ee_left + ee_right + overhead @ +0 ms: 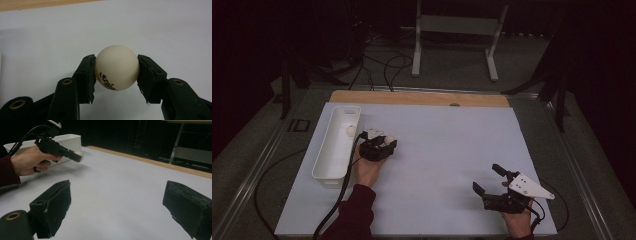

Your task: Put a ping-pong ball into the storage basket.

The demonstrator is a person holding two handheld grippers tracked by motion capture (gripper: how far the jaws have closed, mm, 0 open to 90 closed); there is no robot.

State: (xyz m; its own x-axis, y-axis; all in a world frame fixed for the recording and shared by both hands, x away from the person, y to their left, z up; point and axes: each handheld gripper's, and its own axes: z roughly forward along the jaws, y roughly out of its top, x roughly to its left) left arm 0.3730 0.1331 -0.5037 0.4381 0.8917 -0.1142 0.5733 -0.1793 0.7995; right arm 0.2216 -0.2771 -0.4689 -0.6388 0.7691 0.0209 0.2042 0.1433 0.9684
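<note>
A white table-tennis ball (117, 67) with a printed logo sits clamped between the two black pads of my left gripper (116, 75), held a little above the white table sheet. From above, that left gripper (381, 143) is just right of the long white tray (326, 155), with the ball (389, 139) at its tip. The right gripper view catches the left gripper (77, 156) and its hand at the upper left. My right gripper (488, 178) rests near the front right of the sheet, jaws wide apart with nothing between them; its own view shows the right gripper (117, 202) over bare sheet.
Another white ball (350, 131) lies inside the tray near its far end. A wooden strip (419, 98) edges the far side of the sheet. Beyond it stand a white metal frame (457, 30) and loose cables (382, 65) on the dark floor.
</note>
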